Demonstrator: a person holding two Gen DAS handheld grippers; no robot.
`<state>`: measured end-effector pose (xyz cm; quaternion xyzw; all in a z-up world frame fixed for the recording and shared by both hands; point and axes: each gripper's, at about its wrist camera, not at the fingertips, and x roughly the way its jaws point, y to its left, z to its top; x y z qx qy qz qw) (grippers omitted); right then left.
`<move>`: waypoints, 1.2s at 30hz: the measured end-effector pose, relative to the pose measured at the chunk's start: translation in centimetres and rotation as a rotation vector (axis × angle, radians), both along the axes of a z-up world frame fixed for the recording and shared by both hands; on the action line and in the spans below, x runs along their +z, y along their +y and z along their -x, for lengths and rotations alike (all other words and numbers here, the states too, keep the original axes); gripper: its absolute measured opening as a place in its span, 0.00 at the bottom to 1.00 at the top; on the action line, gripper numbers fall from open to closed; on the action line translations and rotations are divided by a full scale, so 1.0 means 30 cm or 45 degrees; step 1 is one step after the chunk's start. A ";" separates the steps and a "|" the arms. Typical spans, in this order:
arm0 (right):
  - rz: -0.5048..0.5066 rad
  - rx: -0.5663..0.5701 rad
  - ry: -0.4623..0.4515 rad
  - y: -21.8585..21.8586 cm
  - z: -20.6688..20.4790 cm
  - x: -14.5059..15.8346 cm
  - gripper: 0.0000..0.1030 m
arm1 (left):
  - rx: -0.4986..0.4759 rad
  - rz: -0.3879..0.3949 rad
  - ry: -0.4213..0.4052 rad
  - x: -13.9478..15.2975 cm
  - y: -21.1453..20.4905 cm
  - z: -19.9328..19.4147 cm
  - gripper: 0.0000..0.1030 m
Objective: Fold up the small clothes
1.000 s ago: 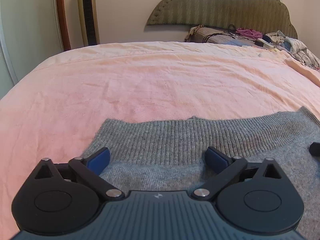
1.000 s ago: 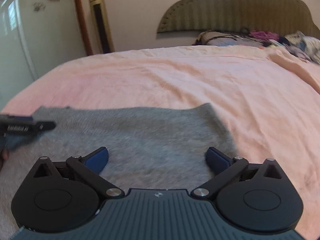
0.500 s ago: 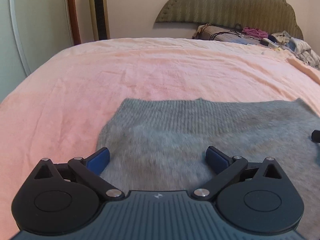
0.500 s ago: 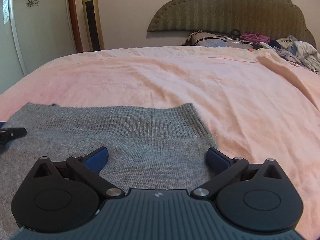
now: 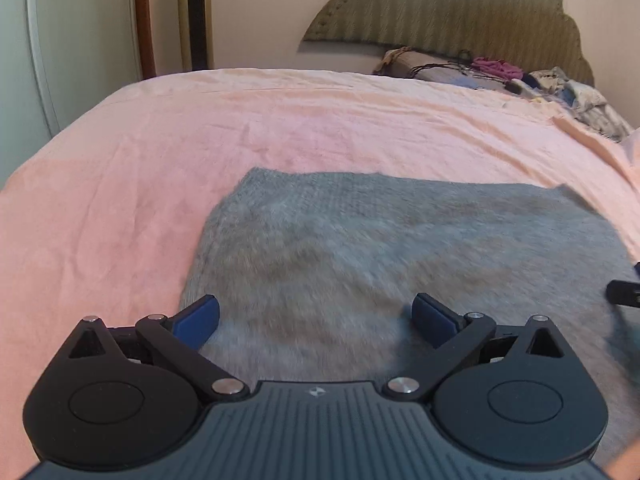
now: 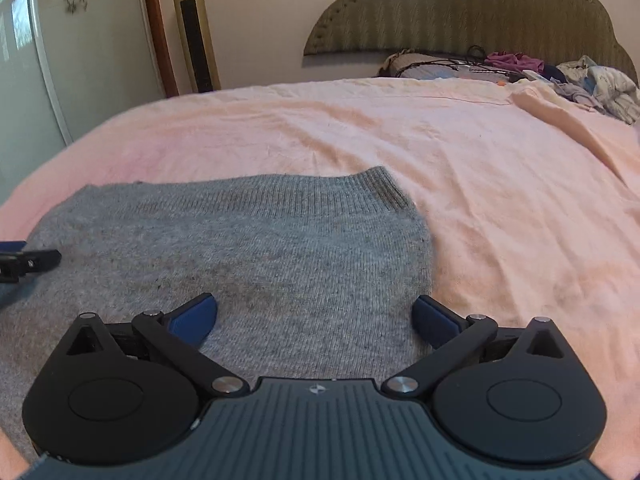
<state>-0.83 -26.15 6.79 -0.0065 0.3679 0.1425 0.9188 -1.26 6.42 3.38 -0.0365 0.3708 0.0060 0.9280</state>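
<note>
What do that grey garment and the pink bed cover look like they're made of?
The grey garment looks like soft knitted wool or a wool-like yarn: fine knit loops show, with a ribbed band along its far edge. The pink bed cover looks like matte, slightly fuzzy fabric, perhaps brushed cotton or fleece; it creases softly.

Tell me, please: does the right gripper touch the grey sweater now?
Cannot tell. In the right wrist view the right gripper is open over the grey sweater, but no gap or contact under its fingers shows.
</note>
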 end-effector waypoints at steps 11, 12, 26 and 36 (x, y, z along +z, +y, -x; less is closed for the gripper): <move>0.032 0.068 0.023 -0.047 0.137 0.004 1.00 | -0.024 0.083 -0.062 0.050 0.079 0.174 1.00; 0.024 0.062 0.028 -0.054 0.161 0.021 1.00 | -0.027 0.113 -0.089 0.062 0.085 0.217 1.00; -0.175 0.023 0.058 -0.201 0.409 0.098 1.00 | 0.229 0.562 0.000 0.008 0.226 0.528 1.00; -1.078 -0.313 0.398 -0.424 0.385 -0.042 1.00 | 0.536 1.191 -0.086 -0.080 0.321 0.514 0.99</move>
